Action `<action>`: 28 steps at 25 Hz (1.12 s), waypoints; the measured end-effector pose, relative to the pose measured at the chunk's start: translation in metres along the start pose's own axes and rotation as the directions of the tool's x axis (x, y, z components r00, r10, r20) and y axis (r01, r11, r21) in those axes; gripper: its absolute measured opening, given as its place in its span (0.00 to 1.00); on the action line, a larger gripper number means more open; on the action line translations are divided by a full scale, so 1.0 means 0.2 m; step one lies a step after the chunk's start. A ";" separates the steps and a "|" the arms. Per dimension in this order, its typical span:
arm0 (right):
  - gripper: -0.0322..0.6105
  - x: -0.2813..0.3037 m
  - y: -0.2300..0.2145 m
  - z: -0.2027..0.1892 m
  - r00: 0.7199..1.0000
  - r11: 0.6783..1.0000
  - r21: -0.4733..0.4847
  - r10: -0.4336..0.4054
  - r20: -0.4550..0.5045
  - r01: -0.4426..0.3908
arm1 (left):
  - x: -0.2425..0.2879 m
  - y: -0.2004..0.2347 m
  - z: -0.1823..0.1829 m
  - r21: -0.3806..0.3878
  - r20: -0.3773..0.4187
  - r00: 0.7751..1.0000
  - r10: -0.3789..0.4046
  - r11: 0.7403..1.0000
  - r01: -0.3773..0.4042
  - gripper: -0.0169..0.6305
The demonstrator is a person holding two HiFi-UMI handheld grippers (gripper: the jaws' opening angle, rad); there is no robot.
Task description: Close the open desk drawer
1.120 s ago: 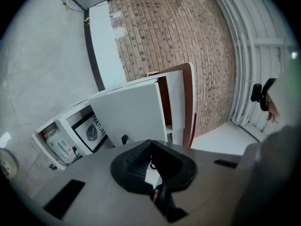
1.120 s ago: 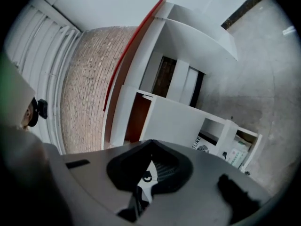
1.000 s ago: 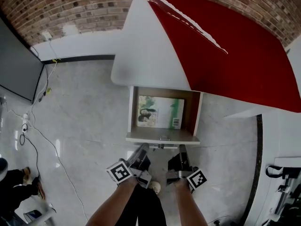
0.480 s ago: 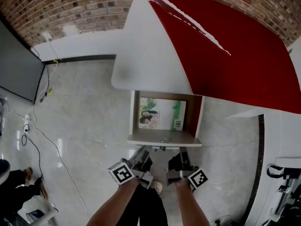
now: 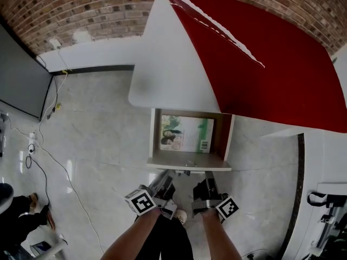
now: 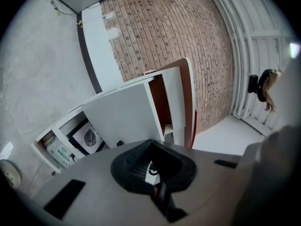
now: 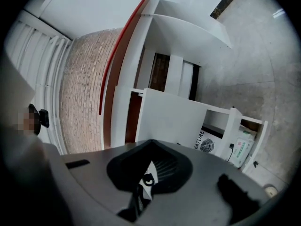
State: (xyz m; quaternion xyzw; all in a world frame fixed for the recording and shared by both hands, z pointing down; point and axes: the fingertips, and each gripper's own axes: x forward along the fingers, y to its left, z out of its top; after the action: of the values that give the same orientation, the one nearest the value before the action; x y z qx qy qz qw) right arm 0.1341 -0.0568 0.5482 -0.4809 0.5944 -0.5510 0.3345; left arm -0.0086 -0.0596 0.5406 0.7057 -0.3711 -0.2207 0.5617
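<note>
The drawer [image 5: 190, 160] is pulled out from under the desk [image 5: 173, 69], with a picture paper [image 5: 184, 132] lying inside it. My left gripper [image 5: 162, 179] and right gripper [image 5: 209, 179] are both right up at its white front; I can't tell if they touch it. Both sets of jaws are pressed together, holding nothing. I think shut tips are good for pushing. I should push both sides the same, slow and straight, so the drawer slides in and does not twist or bang.

"NATURE" — on leaf-print box [image 7: 206, 144]
</note>
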 end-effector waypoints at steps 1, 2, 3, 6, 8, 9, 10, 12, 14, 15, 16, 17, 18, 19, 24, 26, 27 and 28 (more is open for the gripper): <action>0.06 0.00 0.01 0.00 1.000 1.000 -0.002 0.005 0.000 -0.005 | 0.00 -0.01 0.00 -0.001 0.006 1.000 -0.005 1.000 0.005 0.04; 0.06 0.01 0.02 0.01 1.000 1.000 0.004 0.016 0.003 -0.016 | 0.00 -0.02 0.01 -0.009 0.016 1.000 -0.017 1.000 0.017 0.04; 0.06 0.01 0.04 0.01 0.999 0.999 0.011 0.032 0.010 -0.032 | 0.01 -0.03 0.02 -0.020 0.029 0.999 -0.033 0.999 0.033 0.04; 0.06 0.03 0.09 0.03 0.997 0.997 0.022 0.068 0.031 -0.068 | 0.02 -0.09 0.05 -0.028 0.059 0.996 -0.067 0.997 0.069 0.04; 0.06 0.04 0.12 0.04 0.996 0.996 0.021 0.081 0.039 -0.082 | 0.04 -0.12 0.07 -0.020 0.071 0.994 -0.079 0.997 0.081 0.04; 0.06 0.05 0.14 0.05 0.995 0.996 0.019 0.090 0.040 -0.091 | 0.04 -0.14 0.08 -0.017 0.075 0.993 -0.085 0.996 0.087 0.04; 0.06 0.05 0.16 0.06 0.994 0.995 0.015 0.100 0.041 -0.101 | 0.05 -0.15 0.09 -0.013 0.079 0.993 -0.092 0.996 0.093 0.04; 0.06 0.08 0.21 0.07 0.992 0.992 0.000 0.124 0.040 -0.124 | 0.07 -0.19 0.13 0.006 0.084 0.991 -0.106 0.994 0.106 0.04; 0.06 0.11 0.26 0.09 0.989 0.989 -0.022 0.144 0.036 -0.143 | 0.09 -0.24 0.16 0.049 0.084 0.990 -0.116 0.992 0.112 0.04; 0.06 0.12 0.29 0.10 0.988 0.988 -0.032 0.151 0.033 -0.150 | 0.11 -0.26 0.18 0.072 0.084 0.990 -0.117 0.991 0.111 0.04; 0.06 0.14 0.31 0.11 0.987 0.987 -0.039 0.158 0.031 -0.157 | 0.12 -0.28 0.20 0.085 0.086 0.989 -0.117 0.990 0.110 0.04; 0.06 0.15 0.33 0.13 0.986 0.986 -0.044 0.163 0.031 -0.161 | 0.13 -0.30 0.22 0.087 0.091 0.989 -0.116 0.990 0.108 0.04; 0.06 0.16 0.35 0.14 0.986 0.986 -0.049 0.163 0.033 -0.162 | 0.14 -0.32 0.23 0.081 0.098 0.988 -0.116 0.991 0.108 0.04; 0.06 0.17 0.37 0.16 0.987 0.986 -0.054 0.157 0.038 -0.155 | 0.16 -0.34 0.25 0.071 0.104 0.988 -0.113 0.992 0.106 0.04; 0.06 0.20 0.39 0.17 0.993 0.995 -0.046 0.094 0.072 -0.091 | 0.19 -0.35 0.26 0.080 0.086 0.993 -0.081 0.994 0.074 0.04; 0.06 0.20 0.39 0.17 0.994 0.995 -0.060 0.079 0.072 -0.075 | 0.19 -0.35 0.26 0.112 0.071 0.995 -0.067 0.992 0.058 0.04; 0.06 0.20 0.39 0.17 0.995 0.995 -0.070 0.072 0.070 -0.067 | 0.19 -0.35 0.26 0.126 0.066 0.996 -0.056 0.991 0.047 0.04; 0.06 0.20 0.39 0.17 0.995 0.995 -0.081 0.065 0.069 -0.060 | 0.19 -0.35 0.26 0.132 0.062 0.997 -0.045 0.991 0.037 0.04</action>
State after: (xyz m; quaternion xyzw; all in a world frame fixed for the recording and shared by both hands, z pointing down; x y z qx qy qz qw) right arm 0.1371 -0.1122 0.4707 -0.4943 0.6181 -0.4988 0.3533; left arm -0.0042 -0.1151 0.4629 0.7410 -0.3882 -0.2303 0.4972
